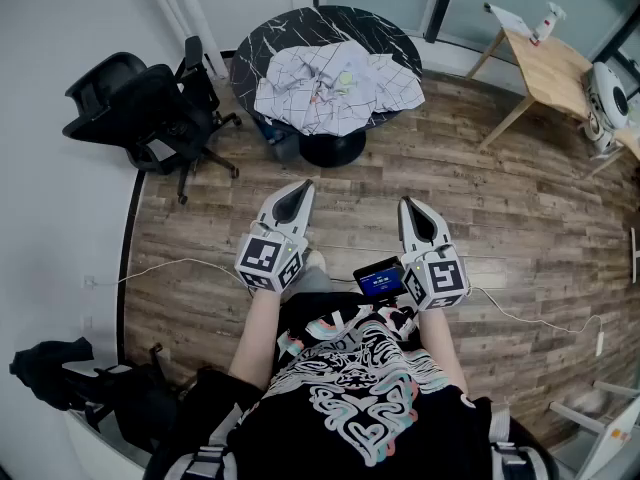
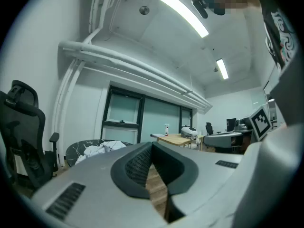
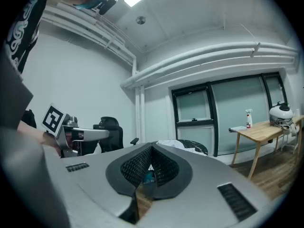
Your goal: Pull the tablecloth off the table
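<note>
Well ahead of both pairs of jaws, across a stretch of bare wood-plank floor, the tablecloth lies crumpled in a heap on the round counter, a black marble-patterned top on a single dark pedestal. The cloth is white with thin dark lines, bunched toward the near side of the top, one edge hanging over the rim closest to the jaws.

The left gripper and the right gripper are held side by side and apart, pointing level toward that counter and well short of it. In the left gripper view, the left gripper has its jaws pressed together with nothing between them; the tablecloth shows far beyond the tips, a little to their left. In the right gripper view, the right gripper likewise has its jaws closed on nothing, and the tablecloth sits far beyond them, slightly right of the tips.

A black office chair stands left of the counter, and a wooden counter stands far off to the right of the right jaws.
</note>
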Tool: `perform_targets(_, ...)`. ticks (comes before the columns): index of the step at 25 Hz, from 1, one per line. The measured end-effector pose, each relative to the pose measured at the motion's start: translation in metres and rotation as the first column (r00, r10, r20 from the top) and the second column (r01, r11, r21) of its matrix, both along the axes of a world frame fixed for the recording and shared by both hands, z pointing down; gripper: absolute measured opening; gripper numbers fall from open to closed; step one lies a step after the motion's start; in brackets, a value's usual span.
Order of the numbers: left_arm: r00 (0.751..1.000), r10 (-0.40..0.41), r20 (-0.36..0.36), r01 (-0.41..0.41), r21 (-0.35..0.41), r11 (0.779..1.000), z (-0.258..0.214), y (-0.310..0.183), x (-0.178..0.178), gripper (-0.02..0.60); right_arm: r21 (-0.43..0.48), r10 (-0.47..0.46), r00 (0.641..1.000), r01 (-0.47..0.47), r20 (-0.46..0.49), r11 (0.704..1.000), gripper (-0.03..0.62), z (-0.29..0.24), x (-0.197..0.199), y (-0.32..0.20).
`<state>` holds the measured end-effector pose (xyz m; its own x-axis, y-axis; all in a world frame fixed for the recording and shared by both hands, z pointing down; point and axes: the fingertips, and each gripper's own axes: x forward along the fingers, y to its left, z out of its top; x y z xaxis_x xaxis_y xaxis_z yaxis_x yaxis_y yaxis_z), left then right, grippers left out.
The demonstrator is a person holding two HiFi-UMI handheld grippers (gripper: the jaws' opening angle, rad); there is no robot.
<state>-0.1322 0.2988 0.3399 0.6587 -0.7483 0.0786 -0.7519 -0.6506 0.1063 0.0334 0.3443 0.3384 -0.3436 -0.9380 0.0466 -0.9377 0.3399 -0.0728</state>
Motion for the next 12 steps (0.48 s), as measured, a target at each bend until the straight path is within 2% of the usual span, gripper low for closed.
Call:
perform_targets(3,0.999,-0.037,0.02,0.038,-0.037,0.999,0.007,-0.002,-0.003,0.015,-0.001,0.001,1.0,-0.001,0.006,1.0,0.012,0.001,0.003,0.002)
perform_targets(7,0.996,-0.025,-0.082,0.015,-0.112,0.994,0.002,-0.004,-0.004,0.014,0.005,0.007,1.0,-0.007,0.017,1.0,0.012,-0.001,0.008,0.004)
perform_targets(8,0.997,-0.018,-0.072,0.01,-0.119,0.993,0.002,-0.003,-0.003,0.014,0.005,0.007,1.0,-0.007,0.025,1.0,0.012,-0.001,0.009,0.005)
perform_targets(12,0.998,-0.013,0.059,0.017,-0.066,0.998,0.003,-0.001,0.004,0.015,0.015,0.006,0.999,-0.006,0.037,1.0,0.012,-0.004,0.012,0.005)
